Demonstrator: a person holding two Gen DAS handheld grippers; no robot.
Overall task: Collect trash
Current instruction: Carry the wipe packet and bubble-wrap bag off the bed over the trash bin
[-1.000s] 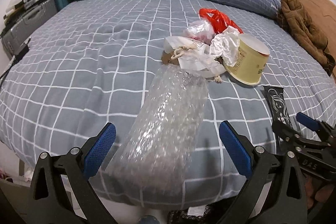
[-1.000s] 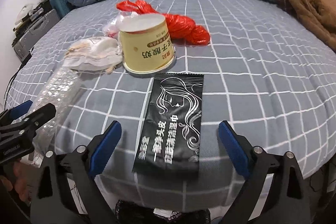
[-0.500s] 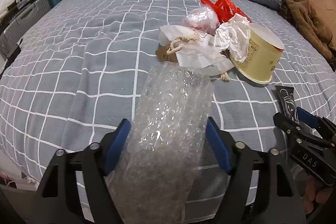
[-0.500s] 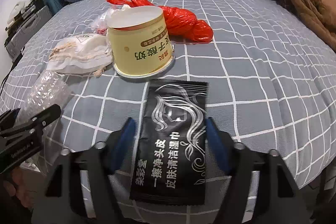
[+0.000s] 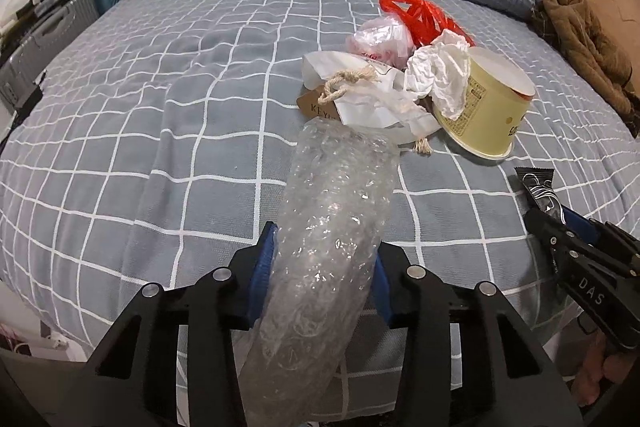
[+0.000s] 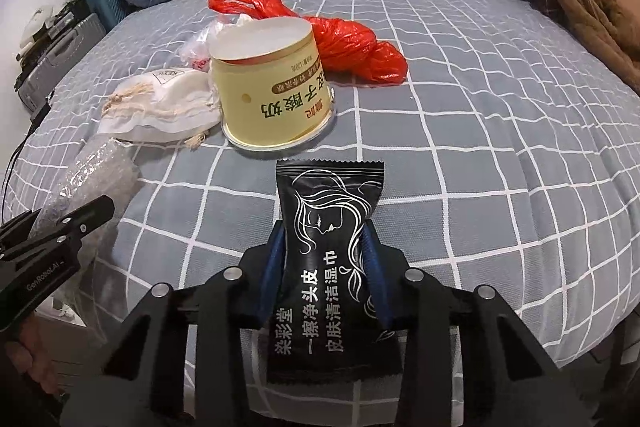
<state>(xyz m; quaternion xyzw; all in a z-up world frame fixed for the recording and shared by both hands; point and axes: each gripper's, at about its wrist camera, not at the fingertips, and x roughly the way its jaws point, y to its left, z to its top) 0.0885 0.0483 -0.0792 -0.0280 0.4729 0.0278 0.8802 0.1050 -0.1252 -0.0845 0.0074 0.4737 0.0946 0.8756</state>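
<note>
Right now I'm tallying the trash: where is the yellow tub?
Right wrist view, centre-left: the yellow tub sits upside down on the bed, between cloth pouch and red bag.

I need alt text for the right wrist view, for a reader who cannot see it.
The right gripper is shut on a black wet-wipe packet at the near edge of a grey checked bed. Behind the packet stand an upside-down yellow yogurt tub, a red plastic bag and a white drawstring pouch.

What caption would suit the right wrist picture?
Right gripper shut on a black wet-wipe packet on the checked bed, with a yellow tub beyond.
</note>
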